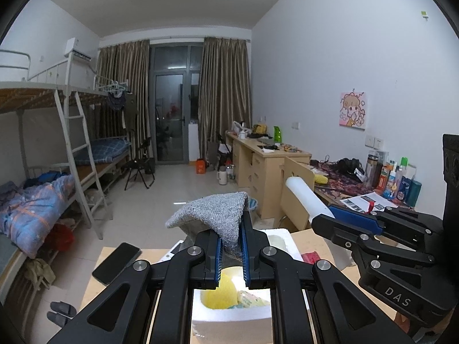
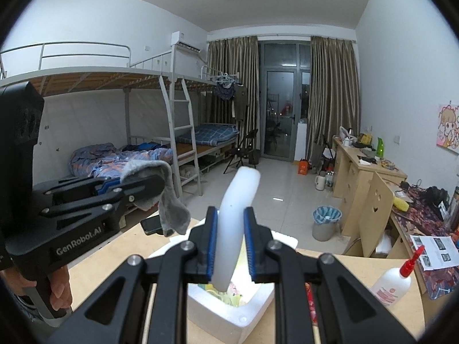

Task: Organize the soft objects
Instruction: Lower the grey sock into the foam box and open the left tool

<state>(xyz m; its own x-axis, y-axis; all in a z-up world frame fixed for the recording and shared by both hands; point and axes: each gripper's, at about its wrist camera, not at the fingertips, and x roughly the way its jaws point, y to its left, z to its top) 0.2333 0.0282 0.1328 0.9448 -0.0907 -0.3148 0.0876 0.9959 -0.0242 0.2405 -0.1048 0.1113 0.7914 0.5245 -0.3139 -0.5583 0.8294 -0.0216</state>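
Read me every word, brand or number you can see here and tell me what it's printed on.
"DAS": on the body of the right gripper, seen from the left wrist.
"GenRobot.AI": on the body of the left gripper, seen from the right wrist.
Squeeze bottle label: too blurred to read.
Printed sheets, desk bottles: too small.

Foam box (image 2: 229, 315) lies open below; phone (image 1: 116, 263) and bottle (image 2: 391, 282) flank it.

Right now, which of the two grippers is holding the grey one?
The left gripper: it pinches the grey sock, which droops over its fingers. The right gripper clamps the white foam tube.
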